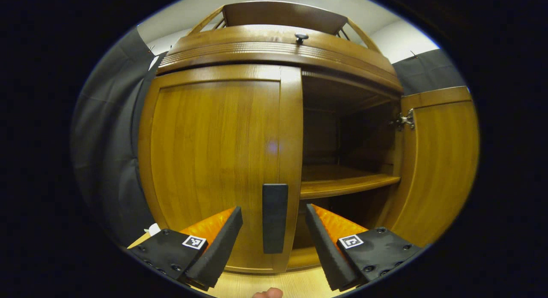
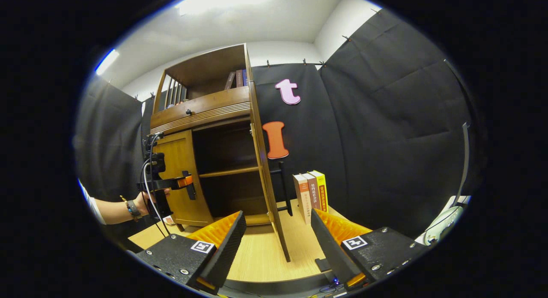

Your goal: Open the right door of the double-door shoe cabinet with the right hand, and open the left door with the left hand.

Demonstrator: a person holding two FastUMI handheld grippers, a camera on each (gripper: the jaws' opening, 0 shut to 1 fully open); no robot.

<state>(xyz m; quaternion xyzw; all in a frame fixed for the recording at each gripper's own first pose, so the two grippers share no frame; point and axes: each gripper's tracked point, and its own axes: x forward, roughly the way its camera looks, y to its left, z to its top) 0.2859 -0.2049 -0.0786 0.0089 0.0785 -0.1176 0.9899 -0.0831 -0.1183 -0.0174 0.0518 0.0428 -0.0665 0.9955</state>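
A wooden double-door shoe cabinet [image 1: 274,49] stands on a light wooden table. Its left door [image 1: 214,161] is closed, with a dark vertical handle [image 1: 274,218] near its inner edge. My left gripper [image 1: 274,233] is open, its fingers on either side of that handle and close to it, not pressing. The right door [image 1: 441,161] is swung wide open, showing dark shelves [image 1: 342,182]. In the right gripper view the open right door [image 2: 267,174] is seen edge-on, and my right gripper [image 2: 278,233] is open, apart from it. The left gripper [image 2: 171,183], held by a hand, sits at the left door's handle.
Several upright books [image 2: 310,195] stand right of the cabinet against the black cloth wall. A small knob [image 1: 301,37] sits on the drawer above the doors. A white object [image 2: 445,223] lies at the far right. Bare table [image 2: 257,255] lies in front of the cabinet.
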